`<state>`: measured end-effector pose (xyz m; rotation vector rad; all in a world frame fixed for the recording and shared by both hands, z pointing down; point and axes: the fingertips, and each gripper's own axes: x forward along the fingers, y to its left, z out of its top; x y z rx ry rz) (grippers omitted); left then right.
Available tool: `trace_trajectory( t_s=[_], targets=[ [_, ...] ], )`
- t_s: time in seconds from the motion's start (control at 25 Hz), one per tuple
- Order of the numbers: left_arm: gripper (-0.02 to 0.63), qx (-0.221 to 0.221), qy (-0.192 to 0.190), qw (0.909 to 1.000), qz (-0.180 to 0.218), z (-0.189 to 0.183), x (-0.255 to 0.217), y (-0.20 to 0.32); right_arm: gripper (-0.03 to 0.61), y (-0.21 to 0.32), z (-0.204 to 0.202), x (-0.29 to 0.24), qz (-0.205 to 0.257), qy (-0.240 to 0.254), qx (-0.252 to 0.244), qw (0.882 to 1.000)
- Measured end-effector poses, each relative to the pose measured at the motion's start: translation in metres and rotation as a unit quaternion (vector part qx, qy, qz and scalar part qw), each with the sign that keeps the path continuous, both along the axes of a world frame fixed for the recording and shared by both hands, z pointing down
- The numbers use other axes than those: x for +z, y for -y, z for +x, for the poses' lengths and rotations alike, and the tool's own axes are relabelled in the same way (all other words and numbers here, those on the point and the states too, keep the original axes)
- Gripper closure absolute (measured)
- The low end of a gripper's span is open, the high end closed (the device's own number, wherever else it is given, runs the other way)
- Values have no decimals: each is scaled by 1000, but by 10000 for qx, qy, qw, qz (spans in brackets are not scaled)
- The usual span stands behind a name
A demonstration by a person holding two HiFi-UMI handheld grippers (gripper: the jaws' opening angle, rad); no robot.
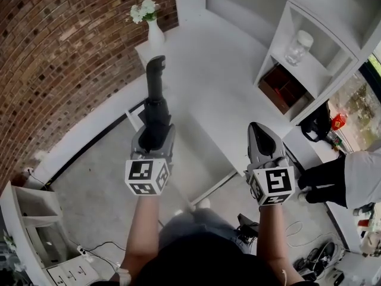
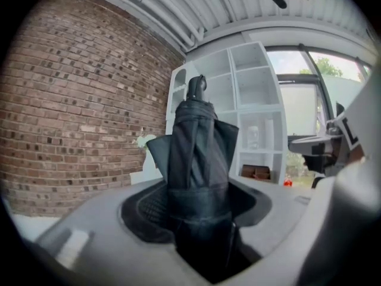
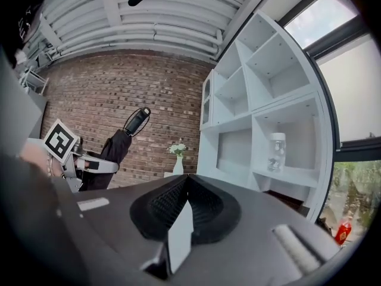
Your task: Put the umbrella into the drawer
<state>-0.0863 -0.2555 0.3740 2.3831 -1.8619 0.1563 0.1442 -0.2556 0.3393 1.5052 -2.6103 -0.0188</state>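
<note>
The umbrella [image 1: 156, 103] is a compact black one, folded down. It is up in the air in the left gripper [image 1: 153, 137], above the front edge of the white surface [image 1: 226, 82], and lies nearly level. Its handle [image 1: 156, 70] points away from the person towards the brick wall [image 1: 65, 52].

In the left gripper view the umbrella [image 2: 199, 151] fills the middle. The dark cloth is gathered in long folds, and loose flaps flare out to both sides just above the jaws. A band of the same cloth wraps it where the left gripper [image 2: 199, 210] pinches it, so the jaws stand fairly wide, closed on the bundled canopy. The stubby black handle [image 2: 196, 89] tops the far end. From the right gripper view the umbrella [image 3: 112, 151] shows at the left, with a thin wrist loop hanging off its handle [image 3: 138, 119].

The right gripper [image 1: 258, 128] is level beside the left one, well apart from it and over the near right part of the surface. Its jaws [image 3: 181, 198] are pressed together with nothing between them.

At the far corner of the surface stands a white vase [image 1: 155, 36] with pale flowers. On the white shelf unit [image 1: 333, 16] to the right there is a clear jar [image 1: 297, 46].
</note>
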Motion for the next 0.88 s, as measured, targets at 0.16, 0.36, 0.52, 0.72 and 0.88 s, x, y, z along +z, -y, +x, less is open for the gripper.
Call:
trace_trajectory(
  t_s=[0.16,0.36,0.52,0.72,0.88],
  targets=[
    [373,-31,-256,9986,-467,6,32,8,575,5,1,16,-238,-3,-9,9997],
    [373,-141,-647,9917,-1102,5,77,15,575,7,-3,35,-511,-54,6,9987],
    [373,-164,-959,9815,-1646,3,111,20,575,9,-8,47,-663,-119,122,9977],
    [373,-202,-1345,9635,-2305,7,149,23,575,10,-18,55,-796,-155,257,9964],
    [371,-286,-1648,9457,-2786,7,177,24,575,9,-23,62,-913,-233,339,9950]
  ],
)
